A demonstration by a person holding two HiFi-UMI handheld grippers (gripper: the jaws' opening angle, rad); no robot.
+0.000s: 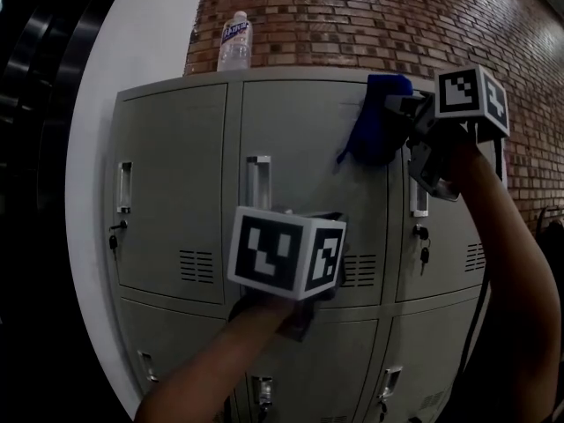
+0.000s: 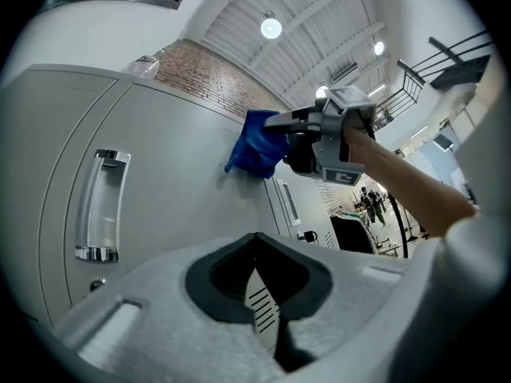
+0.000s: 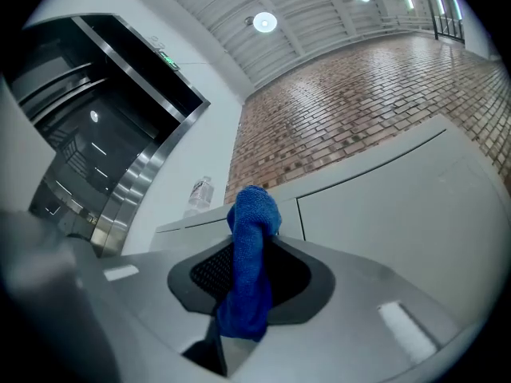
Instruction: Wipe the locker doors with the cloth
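Observation:
A bank of grey locker doors [image 1: 304, 148] fills the head view. My right gripper [image 1: 398, 113] is shut on a blue cloth [image 1: 374, 122] and presses it against the upper right part of the top middle door. In the right gripper view the blue cloth [image 3: 247, 262] stands up between the shut jaws. The left gripper view shows the blue cloth [image 2: 257, 144] on the door with the right gripper [image 2: 297, 134] behind it. My left gripper [image 1: 304, 289] is lower, in front of the same door near its vents; its jaws are shut and hold nothing [image 2: 267, 294].
A clear water bottle [image 1: 234, 40] stands on top of the lockers at the left. Chrome handles [image 1: 257, 181] and keys [image 1: 422, 256] stick out from the doors. A brick wall [image 1: 370, 16] rises behind. The lockers' left side meets a white wall [image 1: 97, 148].

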